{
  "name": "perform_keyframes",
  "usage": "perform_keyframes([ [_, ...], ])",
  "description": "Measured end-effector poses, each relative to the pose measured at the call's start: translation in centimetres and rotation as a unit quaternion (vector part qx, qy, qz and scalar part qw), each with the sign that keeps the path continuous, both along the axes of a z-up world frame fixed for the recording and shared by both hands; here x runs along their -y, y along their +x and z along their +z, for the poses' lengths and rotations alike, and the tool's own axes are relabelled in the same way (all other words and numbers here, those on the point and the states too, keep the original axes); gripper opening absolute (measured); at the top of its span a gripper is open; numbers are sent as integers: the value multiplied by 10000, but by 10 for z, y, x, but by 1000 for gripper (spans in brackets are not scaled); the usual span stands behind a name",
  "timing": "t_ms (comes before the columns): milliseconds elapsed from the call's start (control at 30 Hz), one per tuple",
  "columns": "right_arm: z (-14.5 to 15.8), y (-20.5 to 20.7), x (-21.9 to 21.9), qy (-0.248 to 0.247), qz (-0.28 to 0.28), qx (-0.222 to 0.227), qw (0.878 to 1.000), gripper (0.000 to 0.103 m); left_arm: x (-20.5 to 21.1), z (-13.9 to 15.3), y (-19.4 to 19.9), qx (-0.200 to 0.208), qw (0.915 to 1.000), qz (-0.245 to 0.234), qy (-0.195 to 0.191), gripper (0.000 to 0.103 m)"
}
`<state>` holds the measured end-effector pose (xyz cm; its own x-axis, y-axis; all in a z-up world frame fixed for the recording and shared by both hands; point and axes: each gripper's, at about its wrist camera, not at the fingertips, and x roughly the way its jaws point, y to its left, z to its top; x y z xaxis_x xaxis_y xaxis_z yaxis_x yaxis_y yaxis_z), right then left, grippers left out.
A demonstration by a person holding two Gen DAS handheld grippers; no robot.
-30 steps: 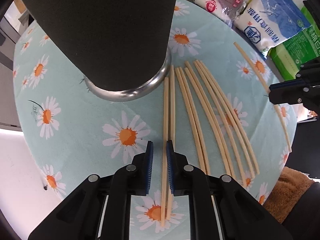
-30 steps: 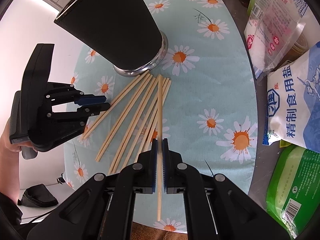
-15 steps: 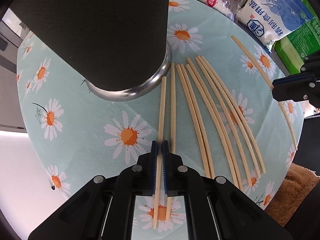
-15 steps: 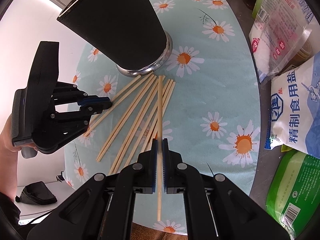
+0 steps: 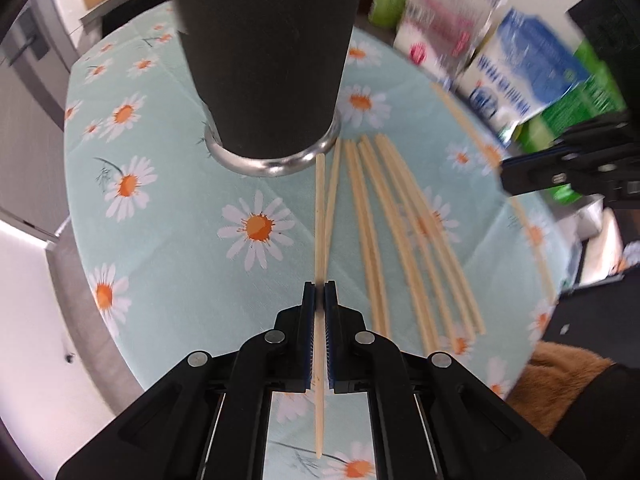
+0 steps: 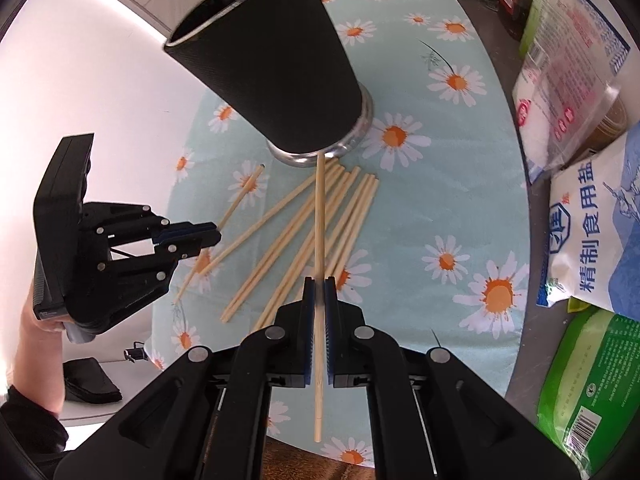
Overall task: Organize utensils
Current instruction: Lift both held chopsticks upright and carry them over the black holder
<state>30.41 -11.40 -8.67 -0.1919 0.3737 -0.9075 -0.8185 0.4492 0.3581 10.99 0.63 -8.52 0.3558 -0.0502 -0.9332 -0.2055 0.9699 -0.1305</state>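
1. Daisy-print tablecloth [image 6: 460,184] in pale green covers the table; a tall black utensil holder [image 6: 272,76] with a steel foot stands on it, mouth up, and loose bamboo chopsticks [image 6: 340,216] fan out flat from its base.
2. Left gripper [image 5: 319,292]: fingers pressed together, pinching one chopstick [image 5: 320,216] that runs lengthwise between the pads, its far tip toward the holder's foot.
3. Right gripper [image 6: 319,288]: fingers likewise pinching a single chopstick [image 6: 319,216] along its own length, tip close to the holder's base.
4. Deciding relation: both sticks point at the holder's foot, while its opening sits well above them. Each stick would, I judge, need raising and tipping upright to drop in. Which hand is nearer the holder I cannot tell.
5. Writing: a blue-and-white salt bag [image 6: 596,236] reads "精制食用盐". A clear packet [image 6: 568,64] with red print and a green pack [image 6: 592,392] with a barcode are too small to read.
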Motion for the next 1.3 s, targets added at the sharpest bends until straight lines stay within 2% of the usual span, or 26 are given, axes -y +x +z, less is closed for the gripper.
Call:
perform_keyframes([
  [200,16,-5,-8,416,141,-132,9989,6,1,43,-17,838,9956,324,-249,4],
  [333,36,-6,-16,739,198,-66,9971,6,-2,75,-21,1529,9864,538,-258,4],
  [433,55,-3,-21,1044,202,36,9943,6,-8,100,-20,2006,9754,890,-201,4],
  [600,91,4,-29,1618,194,354,9860,6,-18,133,-13,2548,9595,1202,-4,4],
  [767,120,6,-43,2006,264,757,9764,6,-29,159,-4,2991,9443,1369,98,4],
  [867,136,7,-53,2313,237,1151,9658,6,-36,172,1,3252,9351,1399,148,4],
  [1000,148,19,-65,2676,96,1303,9546,6,-47,185,11,3568,9226,1454,175,4],
  [1133,161,30,-74,3066,-12,1527,9395,6,-55,194,21,3980,9042,1502,391,4],
  [1200,168,34,-78,3292,-30,1568,9311,6,-58,198,25,4244,8915,1496,531,4],
  [1300,174,40,-84,3537,-90,1737,9190,6,-63,195,31,4485,8791,1491,620,4],
])
